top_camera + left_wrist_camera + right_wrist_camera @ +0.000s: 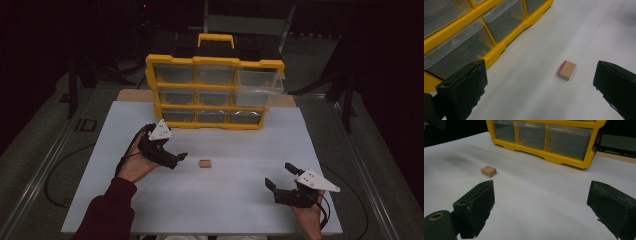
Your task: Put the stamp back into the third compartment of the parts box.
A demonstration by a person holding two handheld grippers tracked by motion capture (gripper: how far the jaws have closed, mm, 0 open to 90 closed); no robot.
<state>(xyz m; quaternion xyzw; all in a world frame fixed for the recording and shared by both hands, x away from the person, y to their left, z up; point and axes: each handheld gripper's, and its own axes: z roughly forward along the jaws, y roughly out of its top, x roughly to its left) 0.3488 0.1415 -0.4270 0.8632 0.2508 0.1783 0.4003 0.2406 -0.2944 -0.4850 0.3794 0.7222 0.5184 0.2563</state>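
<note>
The small wooden block [204, 163] lies flat on the white table [235, 200], well in front of the yellow drawer cabinet [215, 61] and just to the right of the left gripper [176, 159], whose jaws stand wide apart and hold nothing. The right gripper [281, 179] rests near the table's front right corner, well apart from the block, its jaws likewise spread and empty. We judge the step in hand to be the left gripper's approach to the block. To do it well, we would bring the block between the two jaws, turn the hand so the pads meet its two longer faces squarely, lower until the jaw tips are just above the table, and only then close; a slanted approach could push so light a block aside instead of gripping it. In the left gripper view, we see the block [567, 70] close up, nearer the right-hand jaw than the left-hand one, with a red strip along one end face, which the high view leaves too small to tell. The right gripper view shows the block [488, 171] from low down, beyond its left-hand jaw. The high view alone gives us the whole cabinet, with its top right drawer [259, 89] pulled out.
</note>
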